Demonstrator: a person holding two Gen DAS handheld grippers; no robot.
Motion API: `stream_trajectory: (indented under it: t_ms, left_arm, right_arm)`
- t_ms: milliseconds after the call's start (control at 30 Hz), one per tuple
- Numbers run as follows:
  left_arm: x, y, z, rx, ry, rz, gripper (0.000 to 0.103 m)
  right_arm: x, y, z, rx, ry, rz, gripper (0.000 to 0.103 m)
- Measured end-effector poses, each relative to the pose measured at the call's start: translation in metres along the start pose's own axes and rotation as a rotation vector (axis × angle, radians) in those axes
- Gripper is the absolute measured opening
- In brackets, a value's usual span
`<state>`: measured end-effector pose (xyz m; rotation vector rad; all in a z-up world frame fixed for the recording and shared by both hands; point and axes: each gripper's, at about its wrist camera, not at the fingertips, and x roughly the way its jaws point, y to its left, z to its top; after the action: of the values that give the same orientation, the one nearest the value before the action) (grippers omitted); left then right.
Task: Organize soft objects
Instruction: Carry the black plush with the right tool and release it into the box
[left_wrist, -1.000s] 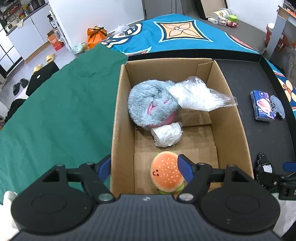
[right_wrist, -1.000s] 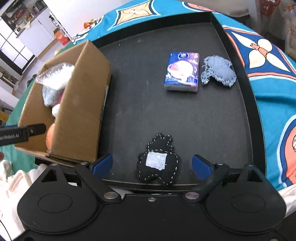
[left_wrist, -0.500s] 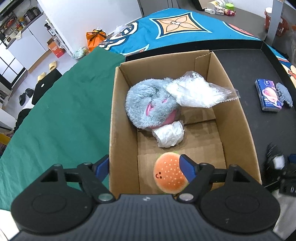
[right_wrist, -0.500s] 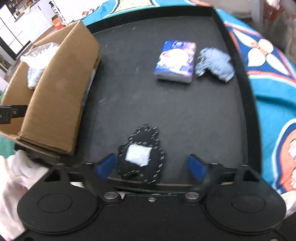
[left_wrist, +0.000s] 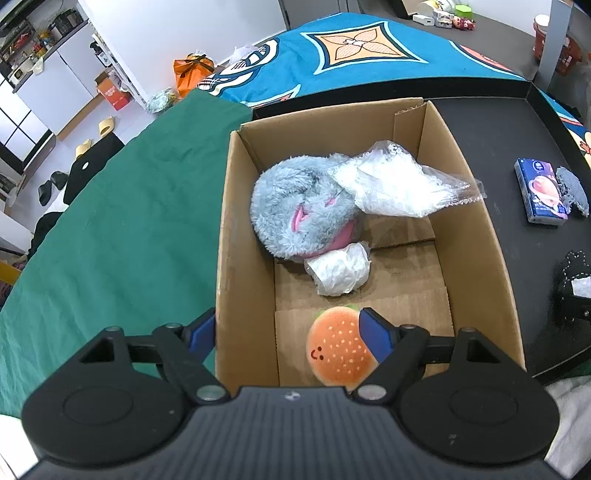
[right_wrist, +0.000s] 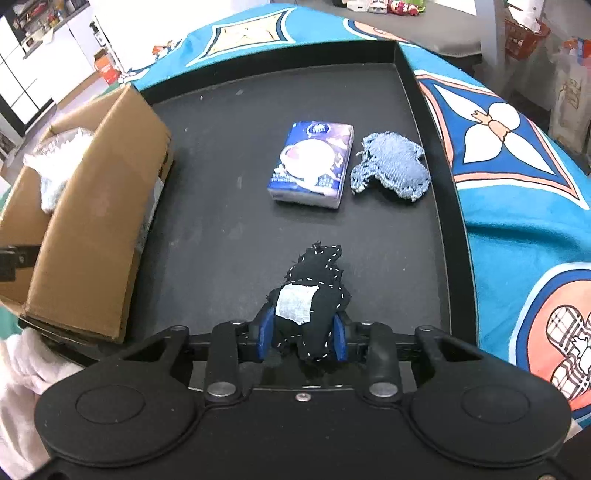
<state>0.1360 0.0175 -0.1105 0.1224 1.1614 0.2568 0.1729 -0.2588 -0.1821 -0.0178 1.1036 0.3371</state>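
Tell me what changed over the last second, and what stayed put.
The right tool has just been closing and now pinches the black stitched toy between its pads; earlier the toy lay loose between wide jaws. The left tool stays open over the cardboard box, and the burger plush remains inside. The tissue pack and denim piece are unmoved.

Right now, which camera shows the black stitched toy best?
The right wrist view: the black stitched toy sits central, squeezed between the right gripper's fingers. The left wrist view shows only part of it at the right edge.
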Motion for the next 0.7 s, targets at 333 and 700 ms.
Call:
stream_trajectory:
  t_ms: [333,700]
  left_arm:
    - [-0.005,0.005,0.0,-0.015,-0.023,-0.018,0.08]
    - [-0.009,0.021,-0.006,-0.057,-0.045,-0.045,0.08]
  right_arm:
    - [-0.016,0.007,0.009,-0.006,-0.045,-0.003,0.032]
    - [-0.035,0.032,0.02,-0.055,-0.138,0.017,0.032]
